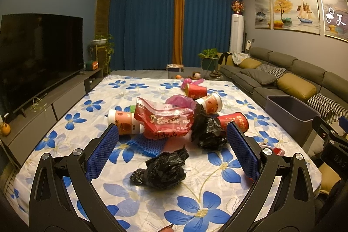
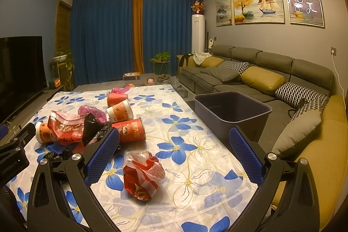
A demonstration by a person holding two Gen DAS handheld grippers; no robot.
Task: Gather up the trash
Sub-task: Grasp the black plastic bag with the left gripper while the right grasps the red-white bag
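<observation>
Plainly, every piece of trash here is light and yielding. The crumpled red wrapper [image 2: 142, 175] lies alone on the floral-clothed surface [image 2: 195, 123], between the wide-spread fingers of the right tongs [image 2: 174, 156] and on the near side of the grey bin [image 2: 232, 110]. It looks like thin, glossy film — almost weightless, springy and rather slippery, so it should be pinched across its bunched middle rather than by a loose edge, which would likely slide out.

The crumpled black bag [image 1: 161, 169] sits in the same way between the open fingers of the left tongs [image 1: 173, 147], which hold nothing; the right tongs are empty too. It is soft plastic that will collapse under the pads, so a deep bite through the thickest wad seems safest.

Farther from the bin, a heap lies across the middle of the surface: a second black bag [image 1: 206, 127], a large red pouch [image 1: 165, 121], a pink bag [image 1: 180, 100] and several paper cups [image 2: 130, 129] on their sides. The cups are stiffer but would crush if squeezed hard, and being round they may roll — grip across the body near the rim, gently.

The bin stands open just off the surface's edge, on the sofa [image 2: 261, 79] side, and looks empty from here.
</observation>
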